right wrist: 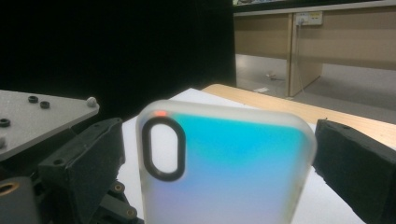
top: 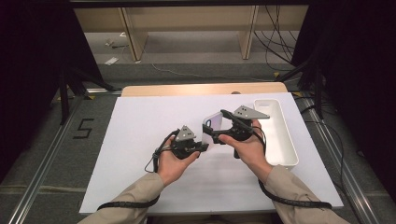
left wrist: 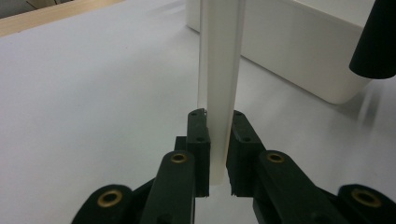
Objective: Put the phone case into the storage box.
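Left gripper (top: 201,145) is clamping the bottom edge of the translucent phone case (top: 212,127), holding it upright at frame centre, likely so the right gripper (top: 215,136) can work it. Right jaws are standing wide, flanking the case without contact. White tray (top: 286,140) is lying at right. Floor marking "5" (top: 84,128) at left.

Lab recording bay, black curtains (top: 28,70), floor rails (top: 42,163), trailing cables (top: 275,42)

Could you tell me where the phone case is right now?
In the high view the phone case stands upright mid-table, clamped in the left tongs, just left of the white bin.
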